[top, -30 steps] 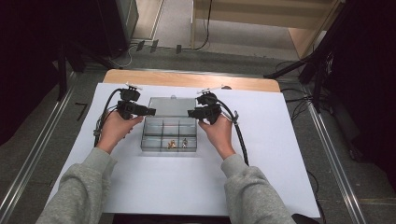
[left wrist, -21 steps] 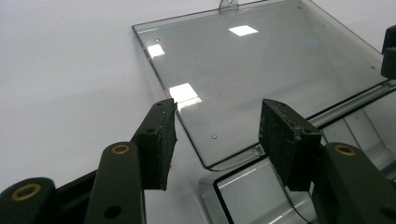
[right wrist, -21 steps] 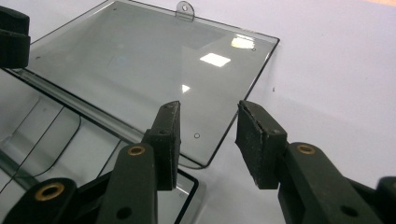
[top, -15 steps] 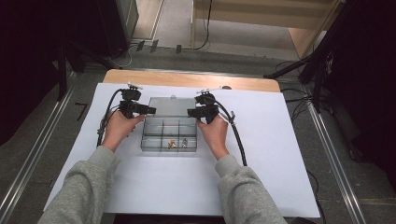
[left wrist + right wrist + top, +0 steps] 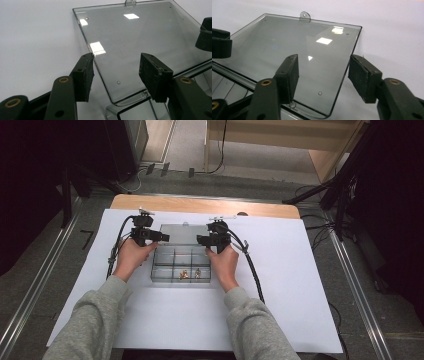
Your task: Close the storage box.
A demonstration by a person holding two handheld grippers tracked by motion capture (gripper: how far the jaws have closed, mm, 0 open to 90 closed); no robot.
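High view: clear compartment box (image 5: pixel 181 265) sits mid-sheet on the white paper (image 5: pixel 310 285), lid (image 5: pixel 182 236) flipped back flat behind it. Left gripper (image 5: pixel 161 238) and right gripper (image 5: pixel 201 240) flank the hinge end. Looks like the lid-opening step is basically done; next move prob means backing off w/o dragging the lid.

Left gripper view: jaws apart, straddling the lid's (image 5: pixel 140 45) edge, not pinching.

Right gripper view: jaws just been opening, lid's (image 5: pixel 307 55) edge between them, pads clear.

Wooden tabletop (image 5: pixel 200 206) under the paper, grey floor, dark room.
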